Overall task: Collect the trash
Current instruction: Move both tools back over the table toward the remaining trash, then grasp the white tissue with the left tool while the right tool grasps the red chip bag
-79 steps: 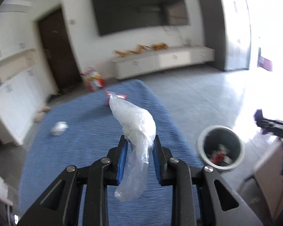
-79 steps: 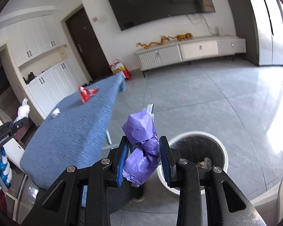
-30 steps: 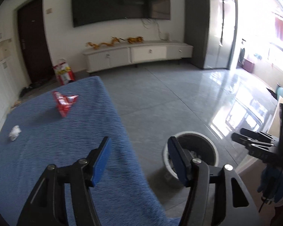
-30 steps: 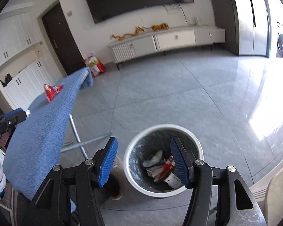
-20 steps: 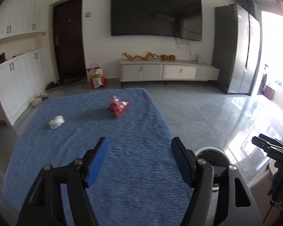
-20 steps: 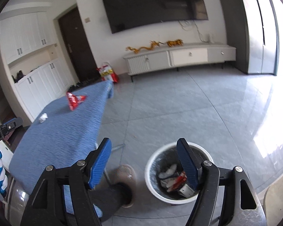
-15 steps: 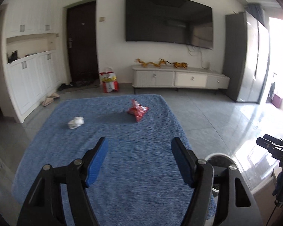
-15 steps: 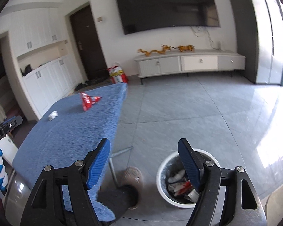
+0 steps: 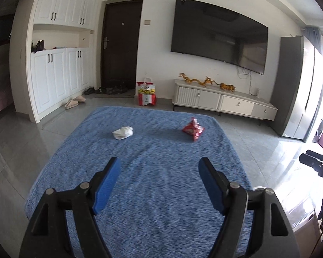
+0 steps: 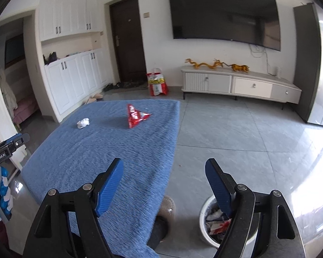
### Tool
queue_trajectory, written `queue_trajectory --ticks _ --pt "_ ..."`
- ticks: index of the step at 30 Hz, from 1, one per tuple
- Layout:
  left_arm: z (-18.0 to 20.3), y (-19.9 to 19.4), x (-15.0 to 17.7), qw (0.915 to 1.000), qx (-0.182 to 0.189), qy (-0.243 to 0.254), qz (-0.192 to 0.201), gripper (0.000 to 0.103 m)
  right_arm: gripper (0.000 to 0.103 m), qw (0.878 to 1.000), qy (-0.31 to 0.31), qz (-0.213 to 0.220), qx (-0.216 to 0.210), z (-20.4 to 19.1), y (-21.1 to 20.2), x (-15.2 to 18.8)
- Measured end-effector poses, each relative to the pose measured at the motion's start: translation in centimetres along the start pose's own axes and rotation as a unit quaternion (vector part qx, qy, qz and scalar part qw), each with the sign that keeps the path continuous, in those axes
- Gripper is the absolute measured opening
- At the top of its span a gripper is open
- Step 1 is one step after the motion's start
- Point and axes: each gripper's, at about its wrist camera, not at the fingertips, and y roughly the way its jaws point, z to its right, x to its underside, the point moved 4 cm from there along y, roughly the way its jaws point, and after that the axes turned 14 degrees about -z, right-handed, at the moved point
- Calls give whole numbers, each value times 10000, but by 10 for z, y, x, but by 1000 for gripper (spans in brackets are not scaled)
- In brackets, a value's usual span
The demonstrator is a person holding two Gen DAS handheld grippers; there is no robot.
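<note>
On the blue-covered table (image 9: 152,185), left wrist view: the left gripper (image 9: 159,169), which held a clear bag moments ago, now widens further with nothing between its jaws, so that piece is binned. Far ahead lie a white paper wad (image 9: 122,132), left, and a red wrapper (image 9: 193,130), right.

Right wrist view: the right gripper (image 10: 164,172), its purple bag gone, likewise opens, empty. The bin (image 10: 206,228) sits near right; the red wrapper (image 10: 136,116) lies far left.

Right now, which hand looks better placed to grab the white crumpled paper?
Probably left: the white crumpled paper sits left of the red wrapper, and the left gripper, empty with jaws opening, faces the blue table squarely.
</note>
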Motion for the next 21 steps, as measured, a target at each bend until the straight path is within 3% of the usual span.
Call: queue_trajectory --ticks 7,14,21 --pt "-48 49 -9 9991 -196 -213 -305 74 78 9990 -282 -281 -205 -40 56 -36" --pt "-102 119 -22 9957 -249 -460 -768 74 79 9941 -662 -682 -529 -86 147 -73" --pt "-107 197 -67 9950 -328 80 -939 74 79 9910 -700 -868 -747 -107 232 -120"
